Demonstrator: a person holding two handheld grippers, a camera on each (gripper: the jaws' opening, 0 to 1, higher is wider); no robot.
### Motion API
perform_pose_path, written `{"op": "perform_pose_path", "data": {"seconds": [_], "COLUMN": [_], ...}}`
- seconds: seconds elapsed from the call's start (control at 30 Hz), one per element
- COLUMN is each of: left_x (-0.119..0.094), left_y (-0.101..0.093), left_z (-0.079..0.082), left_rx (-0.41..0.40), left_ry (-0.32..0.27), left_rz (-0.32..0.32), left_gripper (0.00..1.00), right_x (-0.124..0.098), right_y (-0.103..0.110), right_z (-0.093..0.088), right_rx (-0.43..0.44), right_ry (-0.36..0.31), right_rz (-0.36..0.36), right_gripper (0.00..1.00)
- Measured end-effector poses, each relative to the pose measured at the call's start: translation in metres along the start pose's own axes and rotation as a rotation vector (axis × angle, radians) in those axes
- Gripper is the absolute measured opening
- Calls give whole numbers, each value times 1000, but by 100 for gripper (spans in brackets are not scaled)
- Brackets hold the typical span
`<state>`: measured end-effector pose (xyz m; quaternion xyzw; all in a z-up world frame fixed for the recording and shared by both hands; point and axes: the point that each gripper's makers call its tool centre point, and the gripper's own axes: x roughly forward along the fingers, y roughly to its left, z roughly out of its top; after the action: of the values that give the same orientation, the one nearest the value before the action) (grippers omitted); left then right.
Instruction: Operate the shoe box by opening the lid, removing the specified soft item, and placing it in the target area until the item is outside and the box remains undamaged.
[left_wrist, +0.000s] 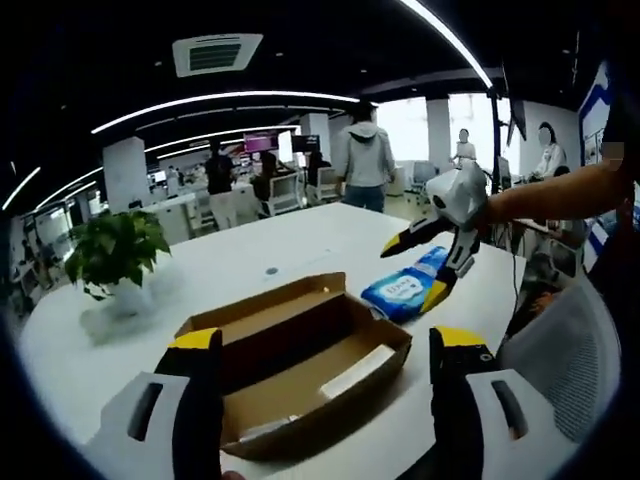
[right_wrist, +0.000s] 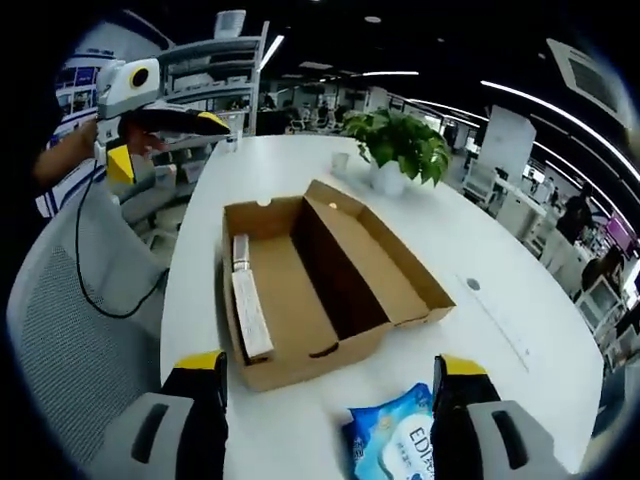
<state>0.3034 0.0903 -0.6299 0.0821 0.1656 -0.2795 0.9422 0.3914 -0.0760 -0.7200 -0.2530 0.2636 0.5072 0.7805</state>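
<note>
While the shoe box (right_wrist: 320, 290) lies open on the white tabletop (right_wrist: 520, 330), the blue soft pack (right_wrist: 395, 440) rests just beside it. Both hand-held grippers, left (left_wrist: 325, 375) and right (right_wrist: 330, 400), are released, grasping nothing.

2 white-bodied tools (left_wrist: 318, 372) (right_wrist: 330, 392) with black, yellow-tipped jaws, black cable trailing
</note>
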Motion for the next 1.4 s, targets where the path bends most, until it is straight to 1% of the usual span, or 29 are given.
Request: {"op": "perform_pose_path", "data": {"seconds": [0.03,0.1,0.2,0.3,0.43,0.57,0.63,0.77,0.87,0.93,1.07,1.17,1.27,1.37,1.4], "left_x": [-1,-6,-9,-11,-12,-14,-14,-16,-18,-18,-18,-18,-18,-20,-21], "left_y": [0,2,1,2,3,1,1,6,9,10,12,14,15,16,17], "left_z": [-1,-9,-17,-22,-23,-22,-25,-27,-27,-28,-29,-32,-35,-38,-38], "left_rx": [0,-11,-27,-7,-10,-29,-29,-23,-52,-43,-50,-64,-52,-54,-67], "left_ry": [-1,1,3,10,1,-33,-41,-34,-57,-50,-51,-32,-26,-25,-28], "left_rz": [1,8,16,35,46,53,60,82,89,98,101,99,94,87,89], "left_gripper": [91,93,95,98,100,100,100,100,100,100,100,100,100,100,100], "right_x": [1,7,16,23,32,40,44,52,57,61,68,75,80,86,88], "right_y": [0,1,4,5,6,5,5,5,6,7,16,24,28,32,35], "right_z": [0,2,4,5,6,9,11,13,15,16,18,15,12,11,10], "right_rx": [-3,-16,-43,-55,-78,-95,-97,-119,-124,-129,-138,-148,-158,-160,-155], "right_ry": [0,6,7,14,25,28,27,36,34,33,42,61,86,99,110], "right_rz": [2,16,36,54,73,86,95,109,117,124,161,199,232,265,283], "right_gripper": [83,82,82,82,81,79,79,76,75,74,74,74,72,70,70]}}
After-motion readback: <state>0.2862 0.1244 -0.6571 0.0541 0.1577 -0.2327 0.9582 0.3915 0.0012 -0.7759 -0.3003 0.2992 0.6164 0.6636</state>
